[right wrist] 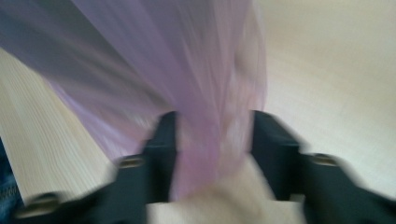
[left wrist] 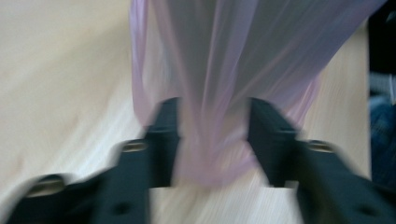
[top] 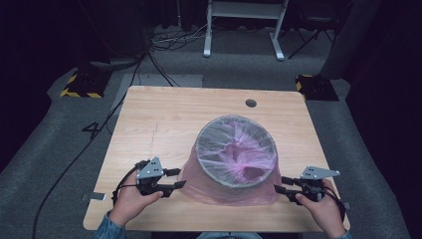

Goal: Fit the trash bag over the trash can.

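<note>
Lining mesh bin (top: 235, 149): translucent pink bag (top: 226, 191).

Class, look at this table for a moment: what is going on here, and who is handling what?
A person holds a gripper in each hand at a wooden table. Between them stands a round grey wire-mesh bin lined with a translucent pink plastic bag, whose skirt spreads over the tabletop. The left gripper and right gripper sit at opposite sides of the bag, jaws apart with pink film between them, not yet pinched.
</note>
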{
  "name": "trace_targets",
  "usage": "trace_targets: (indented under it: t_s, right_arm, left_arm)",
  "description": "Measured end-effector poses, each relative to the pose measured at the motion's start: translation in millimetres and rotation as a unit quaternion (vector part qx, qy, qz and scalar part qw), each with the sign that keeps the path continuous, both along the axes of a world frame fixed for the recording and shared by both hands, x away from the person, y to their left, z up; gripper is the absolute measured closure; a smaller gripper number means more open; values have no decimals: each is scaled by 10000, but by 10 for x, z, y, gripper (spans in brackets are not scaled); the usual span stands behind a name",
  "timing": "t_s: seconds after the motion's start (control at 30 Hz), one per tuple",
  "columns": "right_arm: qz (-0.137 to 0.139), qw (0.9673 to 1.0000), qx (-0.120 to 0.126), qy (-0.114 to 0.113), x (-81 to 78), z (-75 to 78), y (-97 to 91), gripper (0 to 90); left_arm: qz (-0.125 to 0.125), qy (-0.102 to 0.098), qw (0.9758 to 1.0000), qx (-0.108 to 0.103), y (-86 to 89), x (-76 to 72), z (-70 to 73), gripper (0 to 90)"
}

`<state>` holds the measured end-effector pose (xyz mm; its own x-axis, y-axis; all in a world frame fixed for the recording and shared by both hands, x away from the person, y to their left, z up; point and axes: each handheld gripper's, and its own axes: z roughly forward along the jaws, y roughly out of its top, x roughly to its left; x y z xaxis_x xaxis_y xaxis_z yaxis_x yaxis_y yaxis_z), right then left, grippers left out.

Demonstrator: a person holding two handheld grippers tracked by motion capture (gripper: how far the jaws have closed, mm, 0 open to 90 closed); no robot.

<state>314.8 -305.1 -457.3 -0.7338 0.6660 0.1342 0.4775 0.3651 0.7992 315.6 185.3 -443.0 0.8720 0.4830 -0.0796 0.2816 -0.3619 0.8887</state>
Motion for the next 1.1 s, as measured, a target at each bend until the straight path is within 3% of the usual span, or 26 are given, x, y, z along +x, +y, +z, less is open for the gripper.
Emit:
trace_targets:
  t_s: [0.07, 0.1, 0.13, 0.23, 0.3, 0.33, 0.57, 0.67, 0.77, 0.87, 1.03, 1.1]
  right_arm:
    - [92, 9994, 101, -316, -29, 136, 46, 365]
    - [182, 9987, 151, -452, -37, 203, 79, 399]
    - [295, 9980, 189, -531, -42, 267, 115, 496]
    - [520, 9964, 247, -629, -8, 403, 211, 673]
    - [561, 9965, 183, -593, 44, 441, 247, 824]
    - [548, 9967, 168, -570, 75, 444, 259, 861]
    - [319, 9988, 192, -310, 339, 265, 249, 900]
    - [245, 9996, 15, -136, 413, 118, 243, 900]
    - [196, 9997, -107, 118, 450, -61, 235, 900]
    - [184, 9995, -35, 250, 426, -176, 232, 900]
    - [165, 9999, -13, 36, 372, -92, 234, 884]
    - [127, 9998, 53, -160, 366, -18, 232, 874]
  left_arm:
    - [-51, -212, 9998, -32, -79, -14, 107, 343]
    - [-92, -318, 9994, -22, -125, -8, 152, 355]
    - [-110, -403, 9991, -10, -168, 3, 192, 396]
    - [-138, -499, 9987, 25, -244, 73, 252, 624]
    - [-171, -385, 9991, 81, -263, 108, 256, 845]
    - [-130, -335, 9993, 107, -265, 127, 243, 894]
    - [1, -56, 9996, 263, -255, 242, 63, 900]
    - [19, 5, 9994, 352, -269, 272, 18, 900]
    - [102, 69, 9981, 603, -281, 314, -49, 900]
    - [115, 190, 9981, 580, -283, 339, -129, 900]
    - [267, 320, 9937, 1037, -312, 386, -254, 900]
    - [238, 427, 9934, 1038, -336, 404, -319, 900]
